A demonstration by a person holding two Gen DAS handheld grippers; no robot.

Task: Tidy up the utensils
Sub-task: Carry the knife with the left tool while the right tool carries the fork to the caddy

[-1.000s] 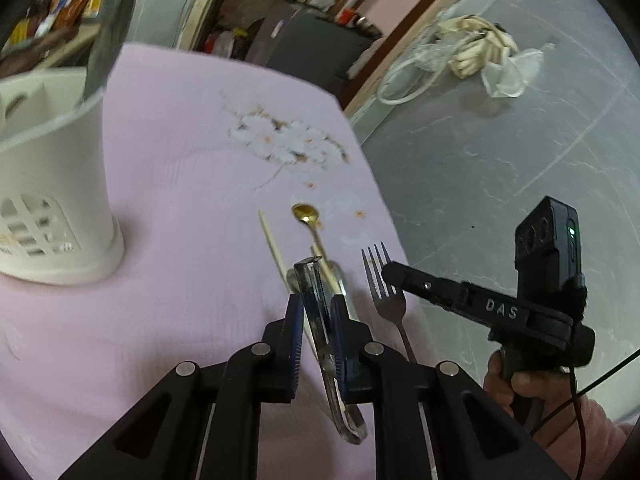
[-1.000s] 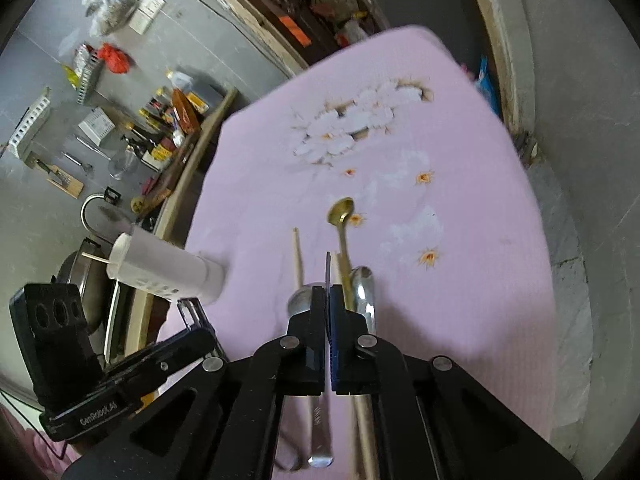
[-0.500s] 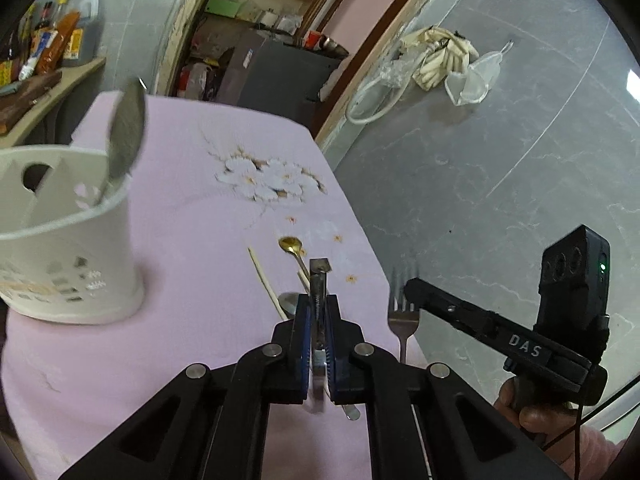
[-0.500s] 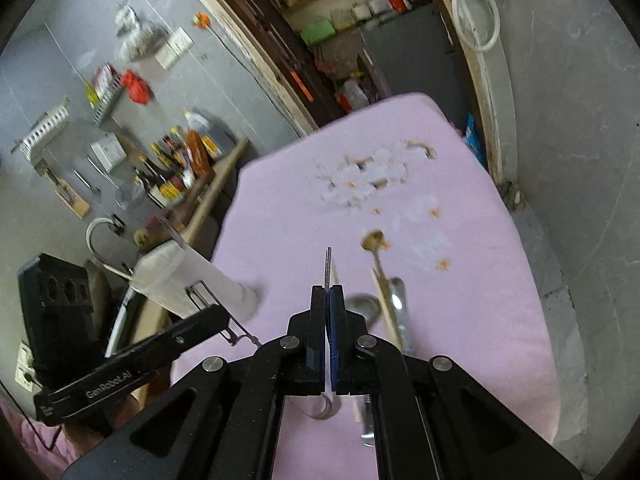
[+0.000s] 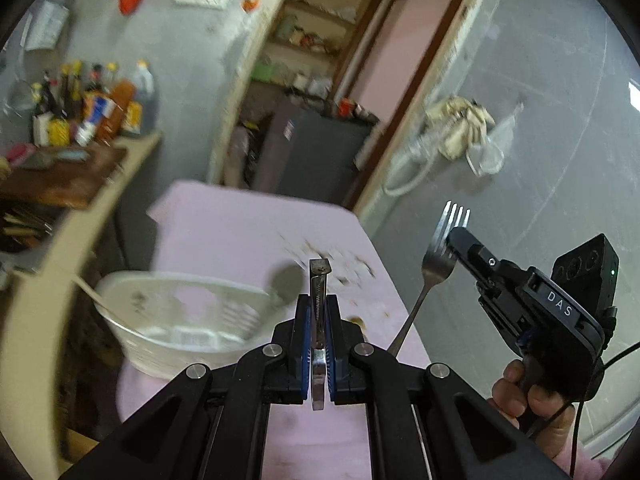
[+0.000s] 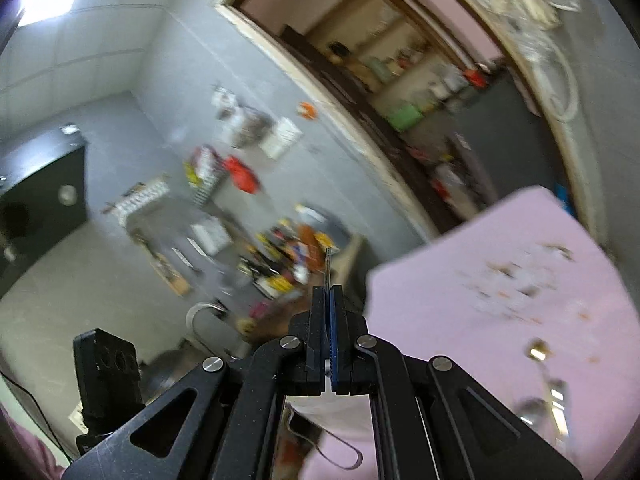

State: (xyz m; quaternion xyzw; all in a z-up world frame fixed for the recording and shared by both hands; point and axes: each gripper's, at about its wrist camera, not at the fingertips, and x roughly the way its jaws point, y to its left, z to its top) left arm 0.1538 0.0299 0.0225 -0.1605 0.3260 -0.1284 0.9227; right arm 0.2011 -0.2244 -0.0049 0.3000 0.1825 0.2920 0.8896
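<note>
Left gripper (image 5: 319, 322): jaws clamped on a flat metal utensil (image 5: 319, 280) — possibly a peeler, edge-on, its squared tip poking up past the blue pads (image 5: 306, 328).

Right gripper (image 6: 329, 322): jaws pressed tight on a fork (image 5: 438, 256), seen from the left camera with tines up and handle slanting down, clear of the table; from its own camera only a thin edge shows above the fingertips.

Holder: a white plastic utensil caddy (image 5: 180, 320) stands on the pink floral cloth (image 5: 248, 224), below and left of the left gripper — a large spoon (image 5: 284, 284) leans inside it.

Left on the cloth: a small gold spoon (image 6: 538, 354) and blurred silver cutlery (image 6: 554, 400), low in the right view.

Person: a hand (image 5: 532, 404) wraps the right gripper's handle.
</note>
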